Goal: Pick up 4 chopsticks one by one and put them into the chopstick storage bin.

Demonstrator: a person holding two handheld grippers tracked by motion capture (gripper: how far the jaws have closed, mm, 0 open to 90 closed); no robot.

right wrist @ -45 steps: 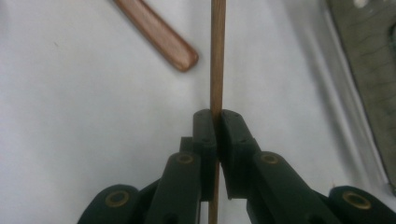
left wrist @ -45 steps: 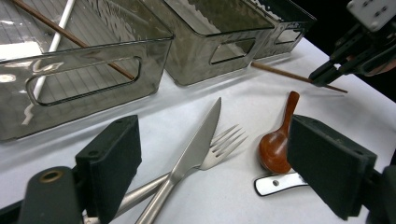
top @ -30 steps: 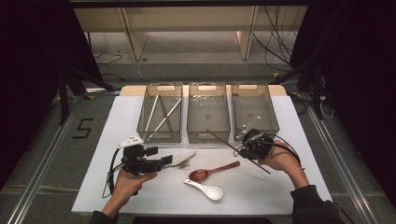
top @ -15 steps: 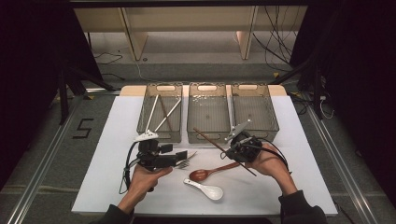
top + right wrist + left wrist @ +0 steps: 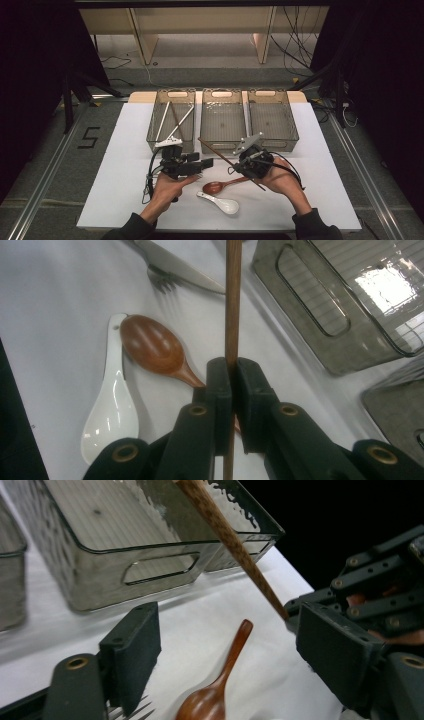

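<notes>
Three clear bins (image 5: 170, 120) in a row along the far edge of the white table (image 5: 325, 190); leftmost one holding a few thin sticks (image 5: 162, 120). Near the table's middle, left gripper (image 5: 206, 163) lying level in the hand, pointing right toward the other gripper, jaws apart with nothing between them, though just closing a little. Seen from the left gripper view: fork tines (image 5: 135, 710) at the bottom edge beside the left jaw, brown wooden spoon (image 5: 215, 690) on the table between the jaws. Below the grippers in the high view, brown wooden spoon (image 5: 220, 186) and white ceramic spoon (image 5: 222, 202) side by side, touching, handles pointing different ways. Further right, right gripper (image 5: 241, 169) clamped tight on a brown wooden chopstick (image 5: 220, 155), jaws pressed together around its shaft. Chopstick off the table, slanting up and left toward the middle bin (image 5: 222, 120).
</notes>
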